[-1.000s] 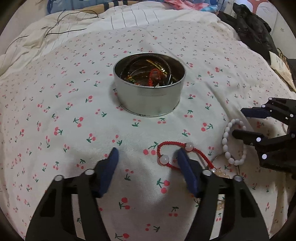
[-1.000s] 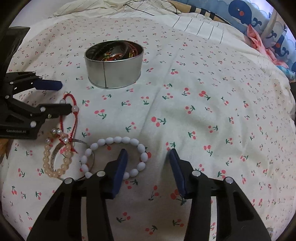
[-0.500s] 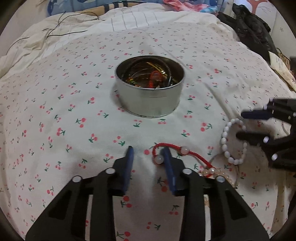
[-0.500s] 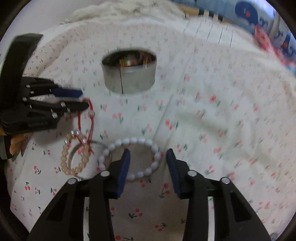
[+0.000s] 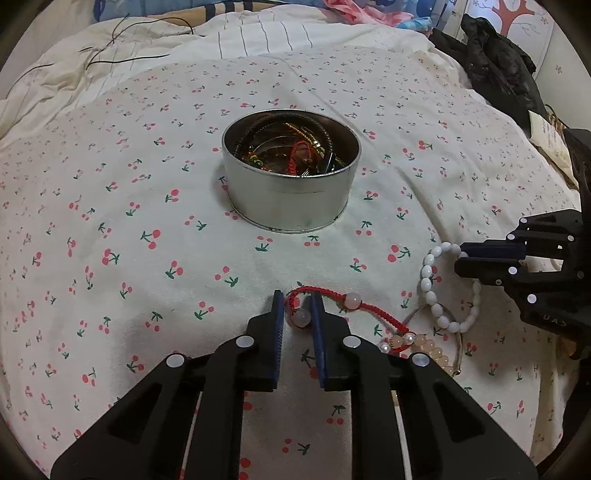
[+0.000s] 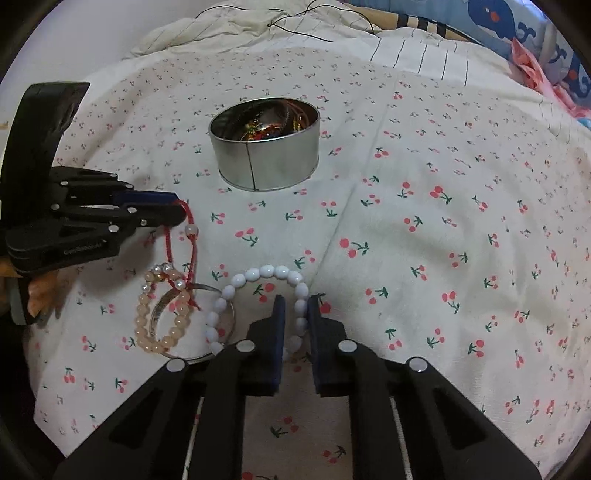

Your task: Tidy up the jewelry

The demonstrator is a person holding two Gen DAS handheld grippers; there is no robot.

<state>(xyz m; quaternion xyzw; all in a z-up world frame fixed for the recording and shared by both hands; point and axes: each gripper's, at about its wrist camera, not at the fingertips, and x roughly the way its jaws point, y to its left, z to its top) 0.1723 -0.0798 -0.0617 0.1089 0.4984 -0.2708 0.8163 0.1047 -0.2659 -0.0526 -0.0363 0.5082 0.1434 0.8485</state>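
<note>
A round metal tin (image 5: pixel 291 206) holding several pieces of jewelry stands mid-bed on the cherry-print sheet. My left gripper (image 5: pixel 298 308) is closing. Its pads pinch the looped end and one pale bead of the red cord bracelet (image 5: pixel 369 308), which still lies on the sheet. From the right wrist view, the left gripper (image 6: pixel 179 206) has the cord (image 6: pixel 168 243) trailing from its tips. My right gripper (image 6: pixel 296 310) is closing too, its pads pressing on the beads of the white bead bracelet (image 6: pixel 258 274). A peach bead bracelet (image 6: pixel 147 332) and a silver bangle (image 6: pixel 229 321) lie between the two grippers.
Black clothing (image 5: pixel 498 70) is heaped at the bed's far right, with a paper tag (image 5: pixel 550 140) near it. A thin black cable (image 5: pixel 110 55) crosses the striped bedding behind. A whale-print pillow (image 6: pixel 517 26) lies at the far right.
Both pairs of jaws have narrowed from wide apart to nearly together. The left now grips the red cord's loop, and the right grips the near side of the white beads.
</note>
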